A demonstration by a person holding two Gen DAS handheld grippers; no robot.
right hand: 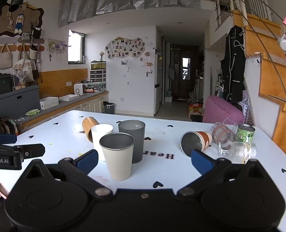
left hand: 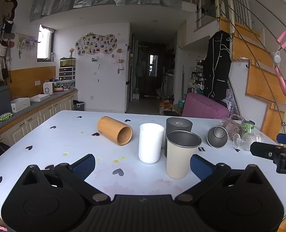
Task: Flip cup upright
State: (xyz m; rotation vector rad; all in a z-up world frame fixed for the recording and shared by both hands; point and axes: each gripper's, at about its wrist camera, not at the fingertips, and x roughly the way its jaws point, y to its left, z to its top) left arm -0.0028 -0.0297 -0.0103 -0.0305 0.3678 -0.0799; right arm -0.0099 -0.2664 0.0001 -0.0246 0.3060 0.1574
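Note:
On the white table (left hand: 65, 135) a bamboo cup (left hand: 114, 130) lies on its side, mouth toward me; it also shows in the right wrist view (right hand: 87, 126). A metal cup with an orange band (right hand: 196, 141) lies on its side, also in the left wrist view (left hand: 217, 136). A cream cup (left hand: 179, 153) (right hand: 118, 155), a white cup (left hand: 150, 143) (right hand: 100, 135) and a dark grey cup (left hand: 178, 127) (right hand: 133, 137) stand upright. My left gripper (left hand: 143, 166) is open and empty, near the cream cup. My right gripper (right hand: 144, 161) is open and empty.
At the right edge lie a clear glass (right hand: 237, 151) and a glass jar with a brown band (right hand: 223, 135) beside an upright green can (right hand: 245, 133). A kitchen counter (right hand: 69, 102) runs at the left, a pink chair (right hand: 222, 112) behind the table.

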